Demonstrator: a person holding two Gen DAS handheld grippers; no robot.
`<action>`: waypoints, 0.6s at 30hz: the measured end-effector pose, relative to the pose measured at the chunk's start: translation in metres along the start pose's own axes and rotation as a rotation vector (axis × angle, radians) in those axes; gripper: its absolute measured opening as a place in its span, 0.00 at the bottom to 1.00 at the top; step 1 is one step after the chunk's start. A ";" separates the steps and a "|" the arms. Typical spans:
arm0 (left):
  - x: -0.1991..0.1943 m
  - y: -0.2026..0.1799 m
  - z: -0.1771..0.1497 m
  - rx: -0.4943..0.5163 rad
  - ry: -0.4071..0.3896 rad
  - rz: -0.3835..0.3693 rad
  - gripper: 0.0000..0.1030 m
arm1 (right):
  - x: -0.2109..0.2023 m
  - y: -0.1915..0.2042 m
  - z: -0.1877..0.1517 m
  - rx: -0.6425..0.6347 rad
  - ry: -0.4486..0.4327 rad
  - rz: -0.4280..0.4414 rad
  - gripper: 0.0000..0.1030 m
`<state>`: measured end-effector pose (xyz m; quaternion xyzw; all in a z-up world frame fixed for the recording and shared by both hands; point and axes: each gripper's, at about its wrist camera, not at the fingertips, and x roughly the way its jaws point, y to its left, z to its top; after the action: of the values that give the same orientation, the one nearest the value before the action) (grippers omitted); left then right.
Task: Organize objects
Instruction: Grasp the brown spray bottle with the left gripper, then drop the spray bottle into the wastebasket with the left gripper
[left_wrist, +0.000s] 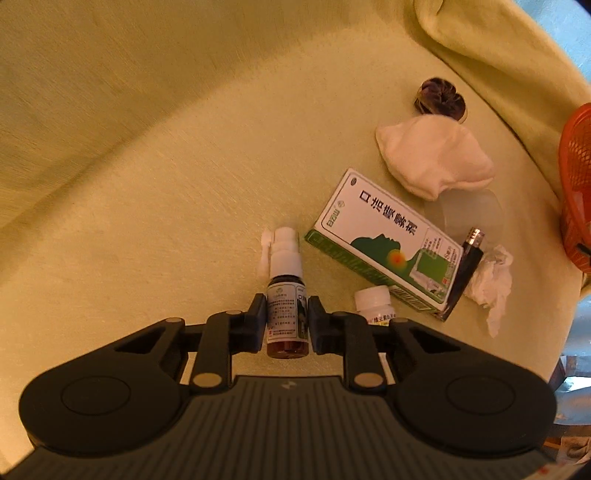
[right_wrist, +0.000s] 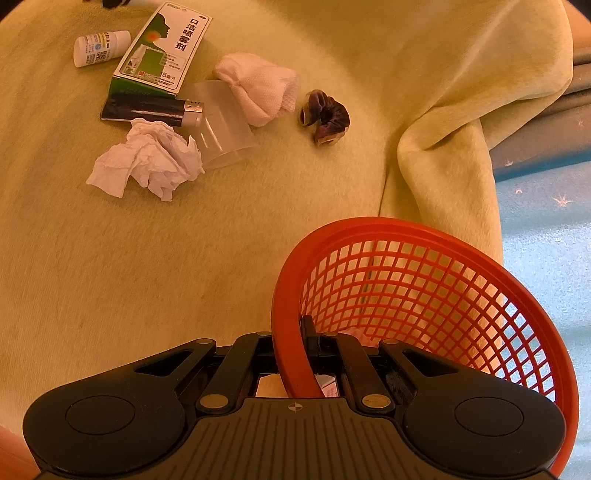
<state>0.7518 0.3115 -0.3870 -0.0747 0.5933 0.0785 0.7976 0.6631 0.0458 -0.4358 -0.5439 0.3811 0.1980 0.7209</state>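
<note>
- The step in hand appears to be picking up a small spray bottle (left_wrist: 286, 295) to tidy it away. The left gripper (left_wrist: 286, 321) has its two fingers on either side of the bottle's labelled body; the left finger touches it and a thin gap shows at the right finger, so the jaws are nearly closed but not clearly clamped.
- The right gripper (right_wrist: 291, 350) is closed on the near rim of a red mesh basket (right_wrist: 424, 236), one finger inside and one outside, holding it at the right edge of the yellow-green blanket (right_wrist: 147, 277).
- The next move likely calls for finishing the squeeze, lifting the bottle, and carrying it right to the basket.
- The spray bottle lies on the blanket, with a white pump nozzle pointing far, amber glass, and a white printed label.
- Just right of it are a white pill bottle (left_wrist: 373, 301), a green-and-white spray box (left_wrist: 384, 243), a black lighter (left_wrist: 466, 266), crumpled tissue (left_wrist: 491, 280), a clear plastic cup (right_wrist: 225, 125), a white sock (left_wrist: 432, 155) and a dark scrunchie (left_wrist: 439, 98).
</note>
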 end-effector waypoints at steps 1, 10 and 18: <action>-0.004 0.001 0.001 0.000 -0.003 -0.001 0.18 | 0.000 0.000 0.000 0.001 0.000 0.000 0.01; -0.039 -0.011 0.015 0.002 -0.065 -0.048 0.18 | -0.001 -0.001 -0.001 -0.001 0.000 0.003 0.01; -0.068 -0.035 0.037 0.044 -0.130 -0.114 0.18 | -0.001 -0.002 -0.002 0.000 -0.005 0.003 0.01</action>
<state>0.7743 0.2831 -0.3104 -0.0852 0.5367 0.0246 0.8391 0.6633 0.0438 -0.4345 -0.5425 0.3801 0.2006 0.7217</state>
